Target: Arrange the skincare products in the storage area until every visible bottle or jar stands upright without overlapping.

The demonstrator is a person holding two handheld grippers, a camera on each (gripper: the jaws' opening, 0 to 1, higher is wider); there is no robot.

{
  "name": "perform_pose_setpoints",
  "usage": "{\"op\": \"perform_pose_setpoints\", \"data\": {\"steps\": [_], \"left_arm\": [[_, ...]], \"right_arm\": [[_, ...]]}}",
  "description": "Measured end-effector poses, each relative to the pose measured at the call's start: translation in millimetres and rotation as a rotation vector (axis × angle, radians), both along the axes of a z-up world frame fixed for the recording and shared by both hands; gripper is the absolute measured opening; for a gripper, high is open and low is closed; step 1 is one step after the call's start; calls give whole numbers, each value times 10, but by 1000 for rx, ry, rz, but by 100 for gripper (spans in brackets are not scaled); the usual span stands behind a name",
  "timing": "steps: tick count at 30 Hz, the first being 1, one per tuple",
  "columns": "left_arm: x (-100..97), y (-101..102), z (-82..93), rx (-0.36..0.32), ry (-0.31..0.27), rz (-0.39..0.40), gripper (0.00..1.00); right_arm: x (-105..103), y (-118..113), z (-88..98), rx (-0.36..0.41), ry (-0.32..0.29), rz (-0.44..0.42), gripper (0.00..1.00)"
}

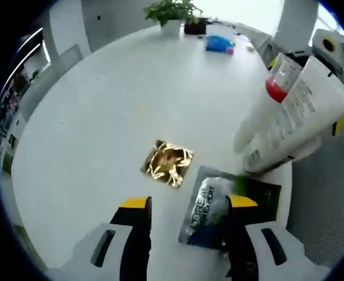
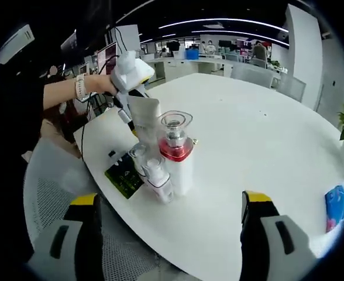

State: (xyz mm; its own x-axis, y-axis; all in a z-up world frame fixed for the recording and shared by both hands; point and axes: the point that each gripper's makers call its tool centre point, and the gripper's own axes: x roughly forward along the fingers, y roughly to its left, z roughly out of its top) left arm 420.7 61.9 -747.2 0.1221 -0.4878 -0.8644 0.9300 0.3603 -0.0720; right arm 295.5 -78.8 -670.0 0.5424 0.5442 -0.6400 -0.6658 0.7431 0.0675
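Fingers of both the left gripper (image 1: 183, 208) and the right gripper (image 2: 169, 202) stand apart, empty. At 12 o'clock on the table (image 2: 265, 129), upright bottles (image 2: 175, 152) cluster; rigid, smooth, top-heavy: grasp mid-body.

- White round bench (image 1: 102, 105), bare over most of its top.
- Gold foil sachet (image 1: 167, 163) lies flat beside a L'Oreal sachet (image 1: 210, 211).
- Bottles (image 2: 166, 170) stand clustered near the edge.
- Potted plant (image 1: 172, 13) and blue packet (image 1: 219, 43) at the far side.
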Motion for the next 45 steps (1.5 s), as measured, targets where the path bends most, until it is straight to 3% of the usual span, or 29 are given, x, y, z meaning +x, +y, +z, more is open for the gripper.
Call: {"op": "perform_pose_setpoints", "data": {"steps": [6,20,29,45], "left_arm": [[30,-60,-148,17,65,62,48],[53,-123,-308,36,124,112,51],[-33,-176,-295,21,145,92,48],[-90,-432,-303,-10,154,26,30]], "right_arm": [[-3,-32,-5,-5,1,-3,100],[-28,-106,-54,-10,18,-18,100],[-12,-88,-61,-3,19,-16,100],[-35,-188,-104,-6,27,-41,100]]}}
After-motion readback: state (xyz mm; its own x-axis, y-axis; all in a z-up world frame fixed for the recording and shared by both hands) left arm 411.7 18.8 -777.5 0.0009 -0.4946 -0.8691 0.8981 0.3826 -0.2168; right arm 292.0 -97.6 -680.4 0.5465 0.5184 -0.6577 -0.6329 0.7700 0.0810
